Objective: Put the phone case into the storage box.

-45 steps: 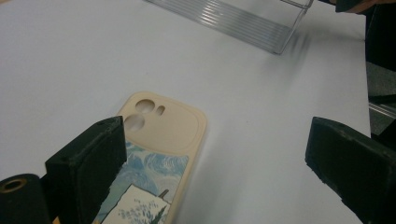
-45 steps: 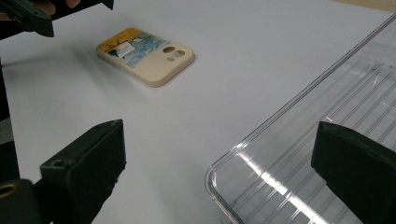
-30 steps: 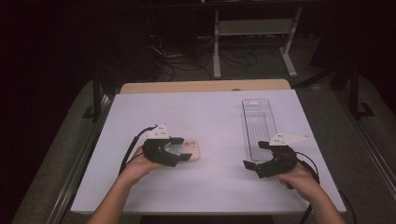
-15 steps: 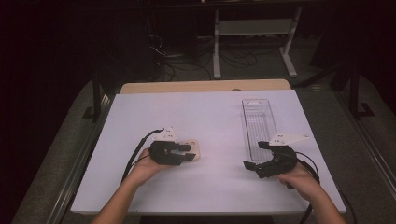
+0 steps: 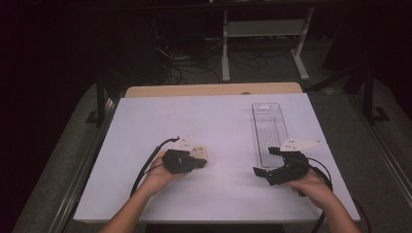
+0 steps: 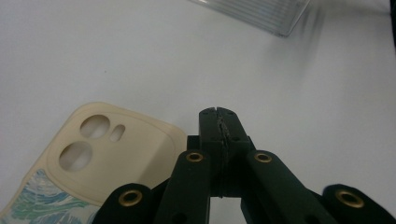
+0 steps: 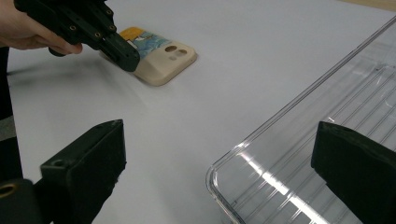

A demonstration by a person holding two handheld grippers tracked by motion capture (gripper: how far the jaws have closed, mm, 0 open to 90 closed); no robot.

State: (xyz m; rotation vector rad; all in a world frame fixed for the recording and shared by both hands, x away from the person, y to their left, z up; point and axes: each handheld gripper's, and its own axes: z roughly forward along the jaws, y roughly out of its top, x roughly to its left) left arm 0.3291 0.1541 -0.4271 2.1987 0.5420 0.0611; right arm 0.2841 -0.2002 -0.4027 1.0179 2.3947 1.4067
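So the left gripper (image 5: 194, 163) is sitting low over the white table (image 5: 218, 126), right at the edge of a cream phone case (image 5: 200, 154); its jaws have just been closing and in the left gripper view they're now pressed flat together, tip to tip, with nothing caught between them; the phone case (image 6: 116, 154) lies just beside them, off to the left of the jaws in that view, flat on the table, back side up (two round camera holes plus a smaller oval one, and a blue-green swirly print on the lower part); whether the jaw tips actually touch the case rim I honestly can't tell, though from the right gripper view the left gripper (image 7: 127, 59) looks like it's resting right against the case's near edge (image 7: 163, 63).

The right gripper (image 5: 267, 162) is over on the other side, well apart from the case; its jaws are spread wide, holding nothing; in the right gripper view the two black jaws stand far apart with the near corner of a clear plastic tray (image 7: 299, 154) between them, not touched by either; from the high view that tray (image 5: 270, 131) is long and narrow, ribbed bottom, lying lengthwise away from the person; the right hand (image 5: 311, 187) grips the tool just past the tray's near end.
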